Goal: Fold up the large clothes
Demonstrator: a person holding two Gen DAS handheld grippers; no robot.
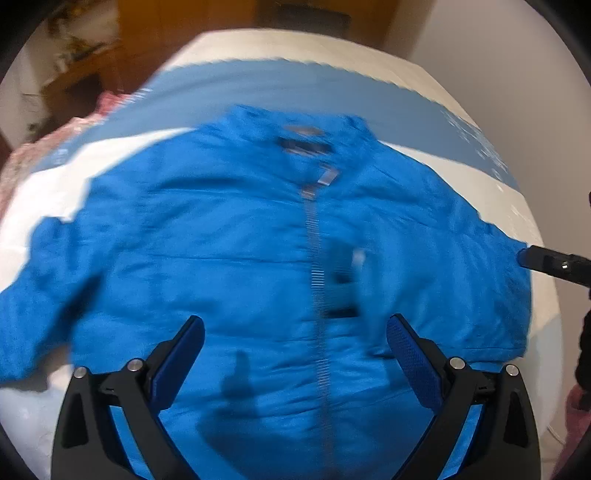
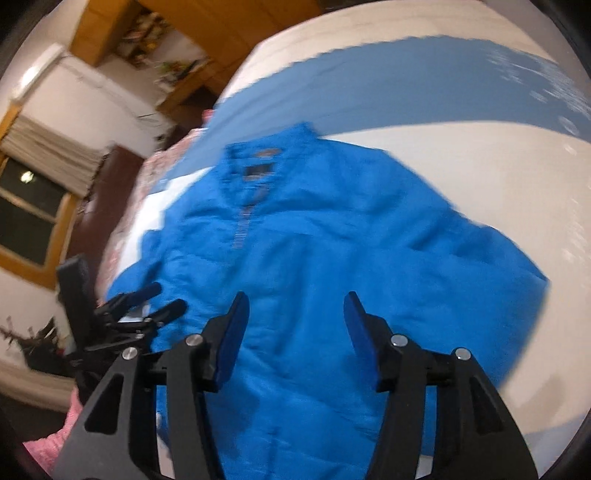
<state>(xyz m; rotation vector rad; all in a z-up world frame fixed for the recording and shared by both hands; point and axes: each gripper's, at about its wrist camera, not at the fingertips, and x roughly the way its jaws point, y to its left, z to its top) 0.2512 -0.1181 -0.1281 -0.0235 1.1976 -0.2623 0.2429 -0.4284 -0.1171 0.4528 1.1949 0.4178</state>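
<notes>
Dark window [image 2: 26, 218], wooden cabinets [image 2: 103, 29], white walls [image 2: 96, 99]

jackets: one blue jacket [image 1: 258, 258], zipped, lying flat
sleeves: two in view, one at each side
zippers: one zipper [image 1: 316, 258] down the front
collar labels: one dark label [image 1: 304, 146]
grippers: two, the left gripper [image 1: 295, 332] and the right gripper [image 2: 295, 306], each with two blue-padded fingers spread apart
beds: one white bed [image 2: 461, 155] with one blue band

Both wrist views look down, close above, sharing the blue jacket [image 1: 258, 258] front
</notes>
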